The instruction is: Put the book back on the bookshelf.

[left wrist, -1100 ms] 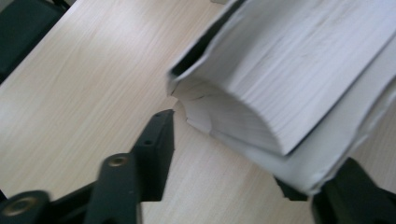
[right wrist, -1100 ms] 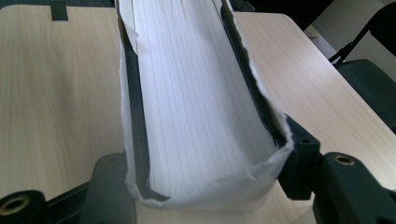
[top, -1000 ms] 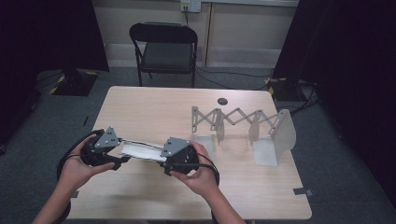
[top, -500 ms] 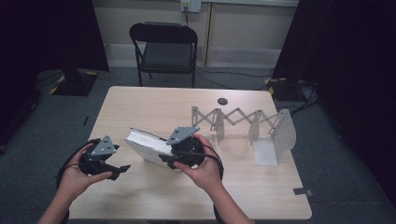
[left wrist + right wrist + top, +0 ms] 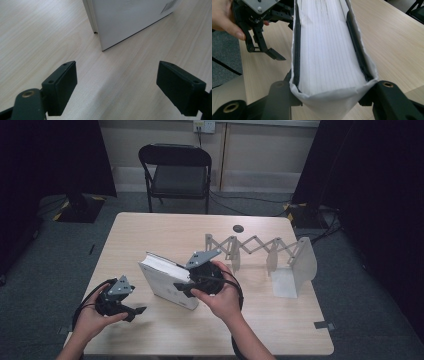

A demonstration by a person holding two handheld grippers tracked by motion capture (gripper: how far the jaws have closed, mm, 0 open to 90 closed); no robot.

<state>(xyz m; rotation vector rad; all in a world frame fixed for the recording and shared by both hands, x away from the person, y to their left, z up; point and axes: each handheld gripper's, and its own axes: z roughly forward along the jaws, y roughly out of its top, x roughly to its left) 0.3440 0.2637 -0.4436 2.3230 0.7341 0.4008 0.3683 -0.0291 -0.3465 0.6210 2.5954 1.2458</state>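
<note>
Near left: my left gripper (image 5: pixel 131 311), jaws wide and just opened further, nothing between them. Centre: my right gripper (image 5: pixel 186 286), jaws clamped across a thick white book (image 5: pixel 162 281), tilted on edge on the table (image 5: pixel 150 227). Far right: folding book rack (image 5: pixel 260 251); the book's long axis runs toward me, right hand nearer.

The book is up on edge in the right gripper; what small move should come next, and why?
Probably carry the book toward the folding rack. The right gripper clamps it standing on the table, the left gripper is open and apart, and the rack's slots look free.
</note>
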